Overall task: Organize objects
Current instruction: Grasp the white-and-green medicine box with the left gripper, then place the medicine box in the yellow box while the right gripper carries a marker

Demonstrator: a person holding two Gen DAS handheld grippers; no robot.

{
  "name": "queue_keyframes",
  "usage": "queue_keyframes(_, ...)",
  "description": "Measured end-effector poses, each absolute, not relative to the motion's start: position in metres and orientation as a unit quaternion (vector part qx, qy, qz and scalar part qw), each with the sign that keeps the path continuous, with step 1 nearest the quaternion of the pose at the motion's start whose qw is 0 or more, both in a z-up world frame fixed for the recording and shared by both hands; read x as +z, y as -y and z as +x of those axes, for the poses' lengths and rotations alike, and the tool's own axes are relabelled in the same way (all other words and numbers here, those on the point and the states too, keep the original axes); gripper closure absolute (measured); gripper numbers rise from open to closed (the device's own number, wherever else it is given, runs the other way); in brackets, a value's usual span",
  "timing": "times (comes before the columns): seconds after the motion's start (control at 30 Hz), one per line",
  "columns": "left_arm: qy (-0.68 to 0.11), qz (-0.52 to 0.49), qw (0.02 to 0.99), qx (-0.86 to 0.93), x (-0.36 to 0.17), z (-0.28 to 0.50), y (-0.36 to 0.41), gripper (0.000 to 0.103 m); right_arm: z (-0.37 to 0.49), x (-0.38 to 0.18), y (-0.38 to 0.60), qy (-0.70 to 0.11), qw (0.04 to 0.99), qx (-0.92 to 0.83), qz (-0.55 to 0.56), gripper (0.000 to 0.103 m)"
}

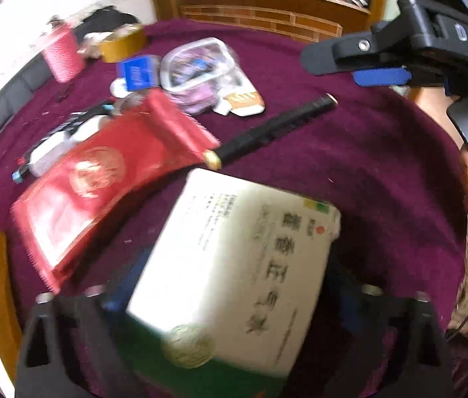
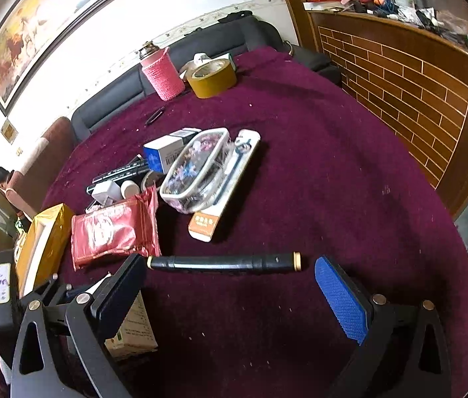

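My left gripper is shut on a white and green medicine box and holds it above the purple tablecloth. A red foil packet lies just left of it, and a black rod with gold ends lies beyond. My right gripper is open and empty, hovering just short of the black rod; it also shows at the upper right of the left wrist view. The white box and the left gripper show at the lower left of the right wrist view.
A clear pouch, a long white and orange box, a blue and white box, black markers, a gold box, a pink sleeved cup and a tape roll lie on the table. A wooden counter stands to the right.
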State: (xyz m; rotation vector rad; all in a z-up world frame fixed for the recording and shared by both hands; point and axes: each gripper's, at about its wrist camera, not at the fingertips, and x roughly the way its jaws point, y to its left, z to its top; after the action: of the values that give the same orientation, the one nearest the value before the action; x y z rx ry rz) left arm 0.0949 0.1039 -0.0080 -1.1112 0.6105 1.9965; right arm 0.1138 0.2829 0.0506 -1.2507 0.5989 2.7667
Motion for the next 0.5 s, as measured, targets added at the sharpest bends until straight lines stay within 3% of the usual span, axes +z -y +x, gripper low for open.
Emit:
queue_keyframes(0.3,-0.064,-0.421,0.387,0.818,0.037,0.096,-0.023,0.034,0.091,0.063,-0.258,-0.141,0.016,0.899,-0.414,0.000)
queue_keyframes(0.5,0.000,-0.396,0.370,0.840,0.065,0.093,0.030,0.033,0.075,0.041,-0.225,0.052,-0.018,0.887,-0.458,0.000)
